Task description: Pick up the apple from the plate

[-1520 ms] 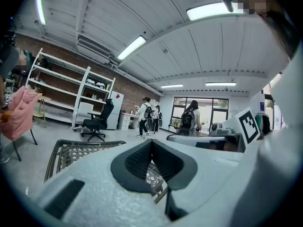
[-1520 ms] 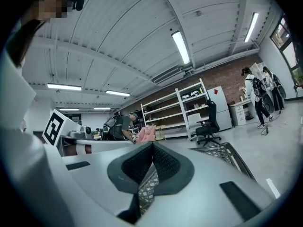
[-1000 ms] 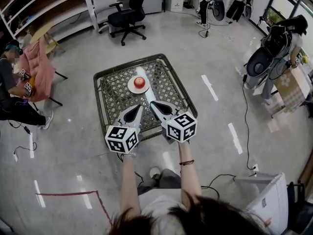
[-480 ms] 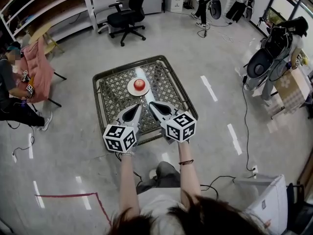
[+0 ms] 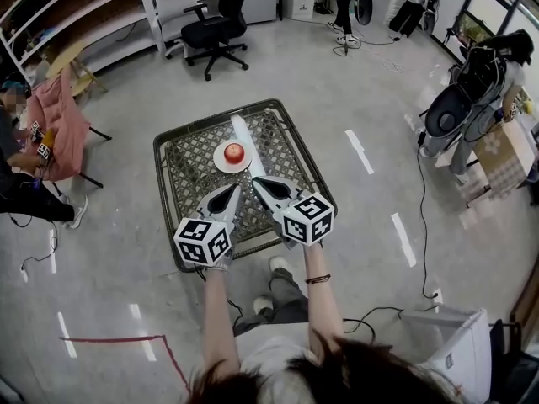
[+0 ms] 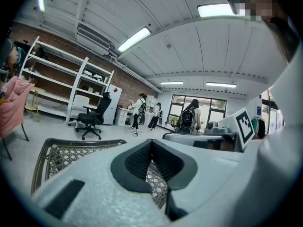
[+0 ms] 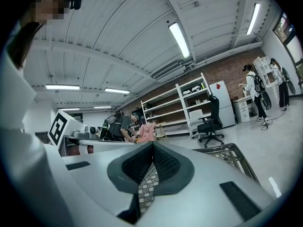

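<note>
A red apple (image 5: 234,151) sits on a small white plate (image 5: 221,162) in the middle of a low table with a dark lattice top (image 5: 189,171). My left gripper (image 5: 233,188) and right gripper (image 5: 257,182) hover side by side over the table's near half, just short of the plate, both pointing at it. Both are shut, with nothing between the jaws. In the left gripper view the gripper (image 6: 151,141) shows its tips meeting over the lattice (image 6: 61,151). The right gripper (image 7: 153,144) looks the same in its own view. Neither gripper view shows the apple.
A black office chair (image 5: 210,28) stands beyond the table by white shelves (image 5: 76,7). A seated person and a pink-draped chair (image 5: 55,120) are at the left. Grey equipment (image 5: 467,99) and floor cables (image 5: 421,200) lie to the right, a white box (image 5: 463,352) at the lower right.
Both grippers have moved forward together over the table, closer to the plate and apple. Their jaws have stayed shut.
</note>
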A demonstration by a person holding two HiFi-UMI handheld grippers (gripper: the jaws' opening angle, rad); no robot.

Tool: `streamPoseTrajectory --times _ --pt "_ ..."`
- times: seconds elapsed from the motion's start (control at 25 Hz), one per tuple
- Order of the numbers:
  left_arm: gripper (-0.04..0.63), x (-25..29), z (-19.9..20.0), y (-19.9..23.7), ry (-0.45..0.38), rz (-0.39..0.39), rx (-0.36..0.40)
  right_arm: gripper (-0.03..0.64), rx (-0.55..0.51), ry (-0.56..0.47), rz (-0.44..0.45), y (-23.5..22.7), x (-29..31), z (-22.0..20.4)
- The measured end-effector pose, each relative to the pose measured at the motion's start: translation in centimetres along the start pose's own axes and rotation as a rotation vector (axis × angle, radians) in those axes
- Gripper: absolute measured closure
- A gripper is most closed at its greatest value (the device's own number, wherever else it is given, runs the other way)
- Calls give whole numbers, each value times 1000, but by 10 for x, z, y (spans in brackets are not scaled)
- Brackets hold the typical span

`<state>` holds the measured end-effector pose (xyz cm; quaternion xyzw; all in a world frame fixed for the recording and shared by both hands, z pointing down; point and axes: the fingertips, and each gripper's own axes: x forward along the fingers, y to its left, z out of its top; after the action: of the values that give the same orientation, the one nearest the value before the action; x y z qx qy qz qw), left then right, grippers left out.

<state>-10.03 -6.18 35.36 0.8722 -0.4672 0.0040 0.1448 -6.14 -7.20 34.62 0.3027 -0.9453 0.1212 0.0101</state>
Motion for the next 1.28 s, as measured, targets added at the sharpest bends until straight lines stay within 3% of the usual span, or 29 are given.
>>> streamPoseTrajectory --times 0.6,1.28 --pt "586 65 3 39 -17 59 -32 607 16 68 71 -70 47 -1" --pt "586 96 -6 67 12 136 -105 607 23 132 163 -103 78 -5"
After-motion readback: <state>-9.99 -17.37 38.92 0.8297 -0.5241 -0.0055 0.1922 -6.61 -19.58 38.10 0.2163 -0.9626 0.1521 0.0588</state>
